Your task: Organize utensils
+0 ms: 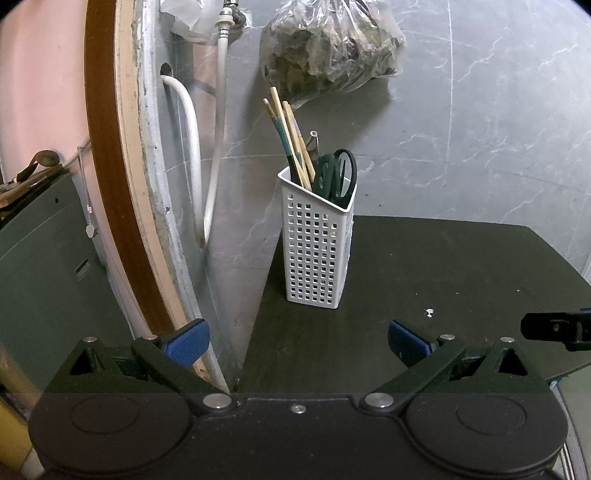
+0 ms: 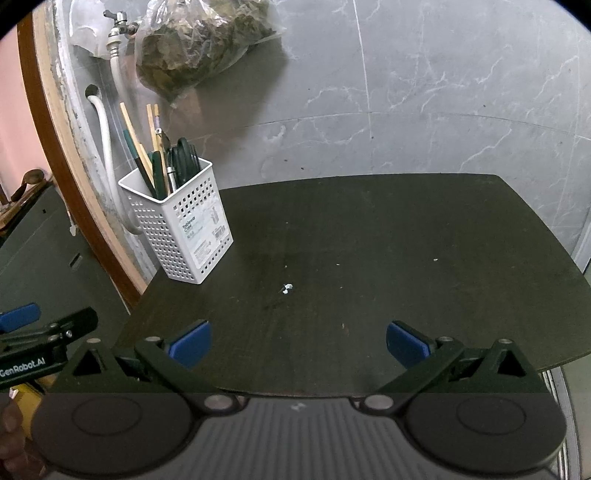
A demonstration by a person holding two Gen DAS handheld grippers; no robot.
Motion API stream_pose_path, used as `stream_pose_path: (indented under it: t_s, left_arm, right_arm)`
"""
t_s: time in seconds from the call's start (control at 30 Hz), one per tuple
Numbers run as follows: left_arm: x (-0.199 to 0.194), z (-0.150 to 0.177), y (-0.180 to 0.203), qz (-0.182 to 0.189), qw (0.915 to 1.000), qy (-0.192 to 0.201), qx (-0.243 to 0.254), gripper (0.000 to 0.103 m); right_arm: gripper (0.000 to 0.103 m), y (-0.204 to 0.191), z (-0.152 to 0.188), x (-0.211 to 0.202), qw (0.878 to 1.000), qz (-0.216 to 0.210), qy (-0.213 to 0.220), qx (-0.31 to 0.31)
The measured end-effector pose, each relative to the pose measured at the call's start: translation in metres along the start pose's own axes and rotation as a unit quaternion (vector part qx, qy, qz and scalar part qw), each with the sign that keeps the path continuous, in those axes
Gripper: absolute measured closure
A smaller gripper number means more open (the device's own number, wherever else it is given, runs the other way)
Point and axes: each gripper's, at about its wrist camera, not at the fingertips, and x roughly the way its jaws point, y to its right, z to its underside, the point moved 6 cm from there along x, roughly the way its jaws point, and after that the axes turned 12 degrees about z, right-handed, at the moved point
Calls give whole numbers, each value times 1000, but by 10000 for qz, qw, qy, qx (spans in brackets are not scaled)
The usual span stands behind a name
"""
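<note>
A white perforated utensil holder (image 1: 316, 243) (image 2: 181, 229) stands upright at the far left corner of the dark table (image 1: 424, 277) (image 2: 369, 240). Wooden chopsticks (image 1: 291, 140) (image 2: 138, 147), dark-handled scissors (image 1: 338, 173) (image 2: 184, 158) and a metal utensil stick out of its top. My left gripper (image 1: 299, 341) is open, low at the table's near left edge, well short of the holder, nothing between its blue pads. My right gripper (image 2: 297, 341) is open over the table's near edge, empty. The left gripper's finger (image 2: 22, 314) shows at the right wrist view's left edge.
A grey marble-tiled wall (image 2: 443, 92) rises behind the table. A plastic bag of dried leaves (image 1: 328, 44) (image 2: 199, 37) hangs above the holder. White hoses and a tap (image 1: 225, 22) run down beside a wooden door frame (image 1: 118, 184). A dark appliance (image 1: 44, 266) sits left. A white crumb (image 2: 287, 288) lies mid-table.
</note>
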Motion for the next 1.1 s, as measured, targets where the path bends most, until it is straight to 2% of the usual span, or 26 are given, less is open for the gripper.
stream_pose_path:
  t_s: [1.1]
  left_arm:
    - [-1,-1,4,-56,9999,5,86,1]
  right_arm:
    - [0,4,0,7,10000,-42,-57,-28]
